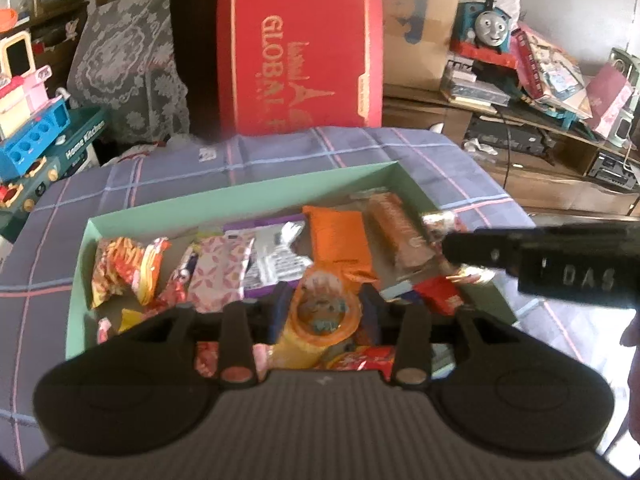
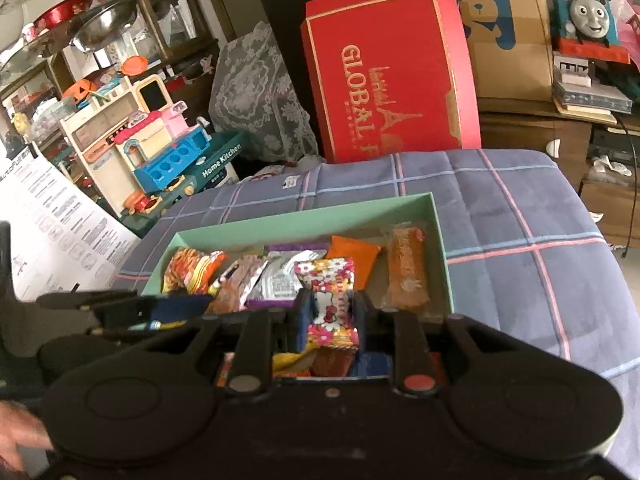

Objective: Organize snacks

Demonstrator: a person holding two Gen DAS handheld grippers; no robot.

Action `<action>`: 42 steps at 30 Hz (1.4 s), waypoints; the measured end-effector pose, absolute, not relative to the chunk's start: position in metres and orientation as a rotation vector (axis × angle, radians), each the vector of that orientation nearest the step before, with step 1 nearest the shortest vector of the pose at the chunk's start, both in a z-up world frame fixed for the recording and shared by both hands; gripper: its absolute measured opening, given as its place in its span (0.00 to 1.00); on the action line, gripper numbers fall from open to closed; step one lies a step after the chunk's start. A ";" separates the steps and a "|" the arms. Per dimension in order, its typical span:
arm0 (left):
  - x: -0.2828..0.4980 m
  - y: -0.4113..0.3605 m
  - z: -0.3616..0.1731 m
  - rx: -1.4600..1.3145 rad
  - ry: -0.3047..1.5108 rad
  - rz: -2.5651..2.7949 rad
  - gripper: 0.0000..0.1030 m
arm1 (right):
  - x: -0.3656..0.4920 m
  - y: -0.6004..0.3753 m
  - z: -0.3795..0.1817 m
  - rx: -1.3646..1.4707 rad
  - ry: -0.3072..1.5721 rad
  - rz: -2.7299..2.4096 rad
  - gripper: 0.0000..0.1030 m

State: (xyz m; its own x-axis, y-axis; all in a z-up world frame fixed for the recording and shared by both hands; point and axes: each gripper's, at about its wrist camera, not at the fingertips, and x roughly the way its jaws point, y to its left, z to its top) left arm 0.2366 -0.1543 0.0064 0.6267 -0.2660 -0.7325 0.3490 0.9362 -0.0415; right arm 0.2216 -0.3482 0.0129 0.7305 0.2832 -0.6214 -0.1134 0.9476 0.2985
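The left tool was clamped on a yellow-orange snack packet, held over the near half of the green box on the table. The right tool was clamped on a floral candy packet, long axis upright, above the box's near right end. Open floor lay along the far wall, forward of both tools, apparently nearer the right one.

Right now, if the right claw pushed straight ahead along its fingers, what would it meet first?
The right claw, shut on the Hello Kitty candy, would likely run that candy into the silver packet in the green box; depth is unclear.
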 end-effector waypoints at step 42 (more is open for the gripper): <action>0.105 -0.030 -0.010 0.040 0.916 -0.057 1.00 | 0.110 -0.304 -0.014 0.225 0.885 0.141 1.00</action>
State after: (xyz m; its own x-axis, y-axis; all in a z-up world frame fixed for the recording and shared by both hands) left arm 0.1045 -0.0304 -0.0101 0.6080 -0.0326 -0.7933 0.0666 0.9977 0.0100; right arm 0.1105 -0.3038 -0.0144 0.6266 0.2144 -0.7493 -0.0288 0.9671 0.2527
